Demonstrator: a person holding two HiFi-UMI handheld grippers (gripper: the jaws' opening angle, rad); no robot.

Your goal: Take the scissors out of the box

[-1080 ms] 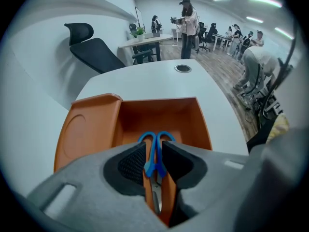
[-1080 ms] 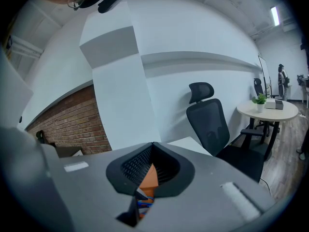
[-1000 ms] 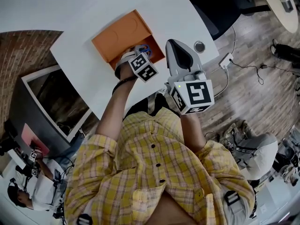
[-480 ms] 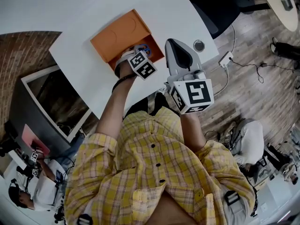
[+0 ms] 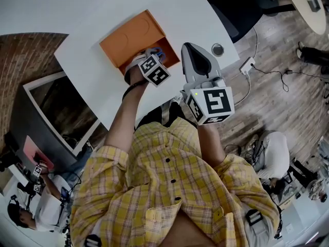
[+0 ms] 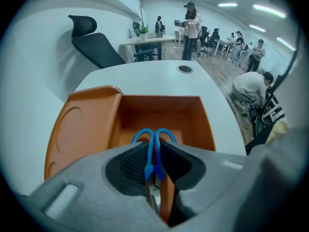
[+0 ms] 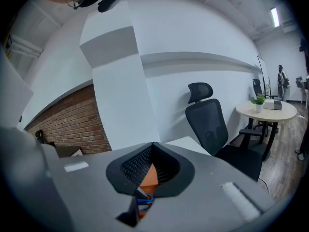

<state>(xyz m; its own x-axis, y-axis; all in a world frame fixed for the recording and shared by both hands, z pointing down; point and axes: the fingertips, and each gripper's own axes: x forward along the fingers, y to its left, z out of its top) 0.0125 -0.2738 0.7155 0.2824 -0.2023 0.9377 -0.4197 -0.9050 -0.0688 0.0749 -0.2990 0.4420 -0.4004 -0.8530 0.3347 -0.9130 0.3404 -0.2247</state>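
Though barely visible overhead, scissors [image 6: 152,161] between left tool's [image 6: 153,146] closing jaws, inside box [image 6: 87,129].

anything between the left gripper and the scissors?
Nothing. In the left gripper view, the scissors' blue handles sit directly between the left gripper's closing jaws, inside the orange box.

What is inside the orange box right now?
Inside the orange box sit blue-handled scissors, with the left tongs closing on their handles. The blades and the floor beneath are mostly covered by the tongs.
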